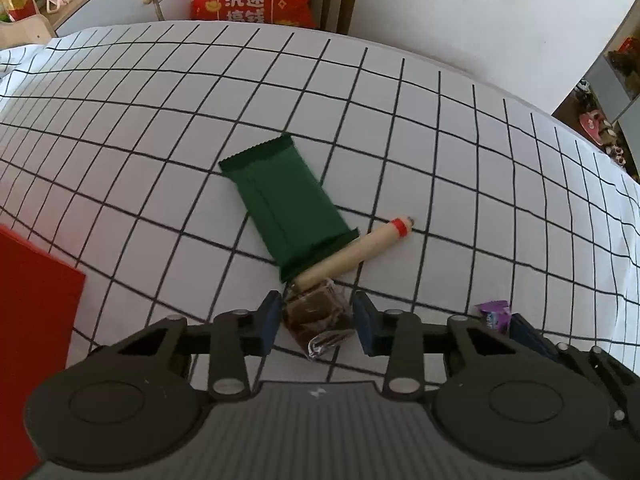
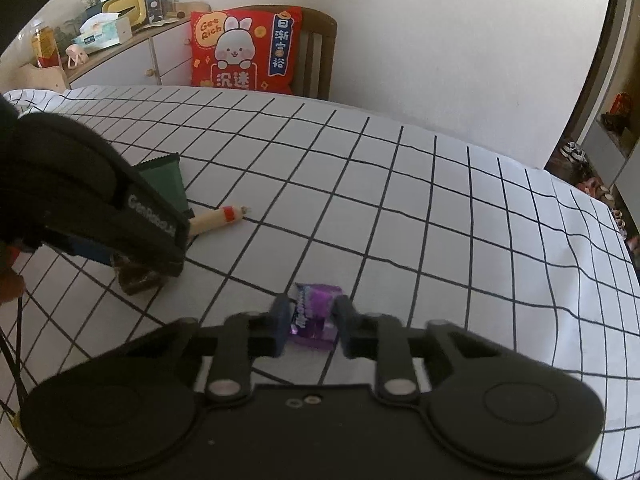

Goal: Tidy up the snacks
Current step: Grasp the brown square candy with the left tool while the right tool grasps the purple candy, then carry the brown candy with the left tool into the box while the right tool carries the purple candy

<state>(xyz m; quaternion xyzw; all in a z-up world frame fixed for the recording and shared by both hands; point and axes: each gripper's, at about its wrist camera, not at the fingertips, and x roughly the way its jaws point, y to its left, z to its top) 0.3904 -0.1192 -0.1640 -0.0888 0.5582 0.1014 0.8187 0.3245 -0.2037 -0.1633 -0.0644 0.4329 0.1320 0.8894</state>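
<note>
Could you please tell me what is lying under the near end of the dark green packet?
The tan stick snack runs beneath the dark green packet at its near seam; its red-banded end sticks out right. Its other end reaches the brown snack. The covered middle cannot be seen.

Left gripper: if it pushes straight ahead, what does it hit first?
The brown snack already sits between the left gripper fingers; beyond it, probably the tan stick, then the green packet.
</note>
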